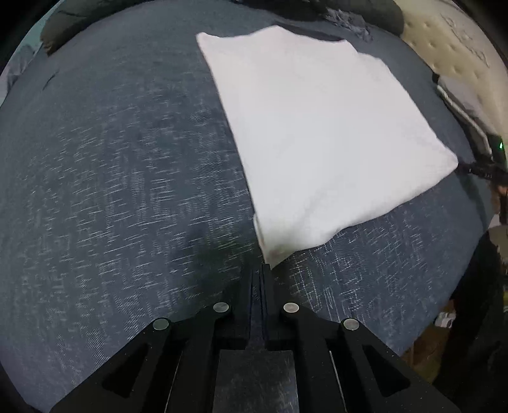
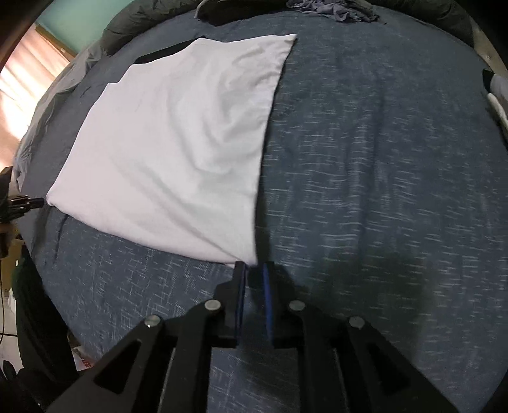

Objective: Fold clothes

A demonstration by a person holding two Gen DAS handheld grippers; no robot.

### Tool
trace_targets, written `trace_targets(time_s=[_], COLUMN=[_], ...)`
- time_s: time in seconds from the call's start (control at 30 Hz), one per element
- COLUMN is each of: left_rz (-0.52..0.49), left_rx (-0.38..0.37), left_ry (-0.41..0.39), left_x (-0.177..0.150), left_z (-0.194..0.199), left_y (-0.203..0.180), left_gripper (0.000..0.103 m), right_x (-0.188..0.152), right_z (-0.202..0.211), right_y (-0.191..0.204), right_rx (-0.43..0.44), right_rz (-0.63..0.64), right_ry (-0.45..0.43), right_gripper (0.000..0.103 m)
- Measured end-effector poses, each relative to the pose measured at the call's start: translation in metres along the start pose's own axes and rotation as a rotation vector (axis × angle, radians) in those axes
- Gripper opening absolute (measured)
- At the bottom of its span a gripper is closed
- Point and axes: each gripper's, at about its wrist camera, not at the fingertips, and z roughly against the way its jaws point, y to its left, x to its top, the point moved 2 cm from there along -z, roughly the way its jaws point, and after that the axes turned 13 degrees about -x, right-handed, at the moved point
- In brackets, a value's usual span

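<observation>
A white garment, folded into a flat rectangle, lies on a dark blue bedspread. My left gripper points steeply down, fingers together, right at the garment's near corner. Whether that corner is pinched between the tips I cannot tell. In the right wrist view the same garment shows soft wrinkles. My right gripper stands slightly open just below its other near corner, and only bedspread shows between the blue pads. Each gripper also shows small in the other's view: the right gripper and the left gripper, each at a cloth corner.
Crumpled dark clothes lie at the bed's far edge, beside a dark pillow or duvet. A bare cream mattress shows at the far right. A curtained window is at the left. The bed's near edge drops to a cluttered floor.
</observation>
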Motion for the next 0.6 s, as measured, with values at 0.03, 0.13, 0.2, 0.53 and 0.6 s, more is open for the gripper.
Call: trace_targets(time_s=[0.03,0.13,0.2,0.53,0.6], left_rz=[0.004,0.042,0.065,0.128,0.138], left_rx=[0.000,-0.050,-0.089,-0.163,-0.162], left_ry=[-0.021,-0.097,-0.134,-0.043,0.005], left_x=[0.001,0.009,0.021,0.072,0.065], left_z=[0.008,0.030,0.033,-0.049,-0.065], left_y=[0.001,0.003,-0.001,-0.054,-0.051], left_gripper=[0.005,0.012,0.021,0.025,0.025], right_x=[0.000,0.007,0.015,0.022,0.018], right_z=[0.004,0.020,0.025,-0.020,-0.022], right_y=[-0.004,-0.014,-0.013,0.024,0.017], right_rx=[0.001,0.041,0.091,0.063,0.059], right_rz=[-0.011,-0.060,-0.086,-0.029,-0.057], right_ry=[-0.004,-0.049,-0.074,0.078,0.094], right_gripper=[0.013,0.013,0.013,0.013,0.013])
